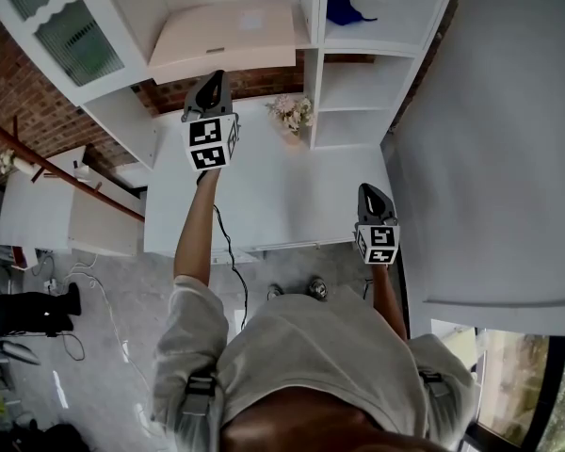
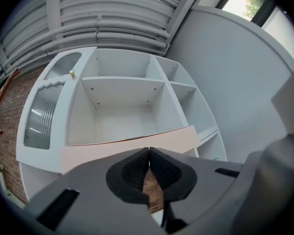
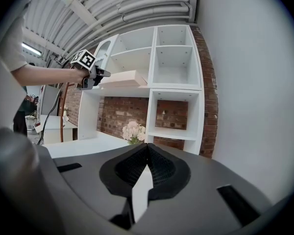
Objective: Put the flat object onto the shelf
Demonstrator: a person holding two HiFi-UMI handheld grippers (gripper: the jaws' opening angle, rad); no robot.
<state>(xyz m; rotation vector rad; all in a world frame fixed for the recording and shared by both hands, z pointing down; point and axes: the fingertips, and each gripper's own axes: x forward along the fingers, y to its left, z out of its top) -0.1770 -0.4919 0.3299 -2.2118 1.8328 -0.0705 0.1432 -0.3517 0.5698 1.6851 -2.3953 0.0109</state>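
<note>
Inspection finds one white shelf unit with several open compartments and a glazed door at its left, standing behind one white table. One flat beige board, the item to be placed, already lies on the shelf of the wide middle compartment. Its front edge overhangs toward the person, so seating is judged incomplete. The board's long axis runs side to side, square across the line along which the left gripper points. That gripper is raised to the overhanging edge, straight ahead of its tips and just beyond them. Whether tip and edge actually touch cannot be confirmed. Its jaws are pressed together with nothing between the pads, so it is not holding the board. A straight push into the compartment is judged the only move this position allows. The right gripper hangs low over the table, well apart from the board, jaws likewise together and empty; the left is clearly the nearer. Two grippers are counted. Also noted are one small bunch of flowers on the table and one blue item in an upper right compartment.
</note>
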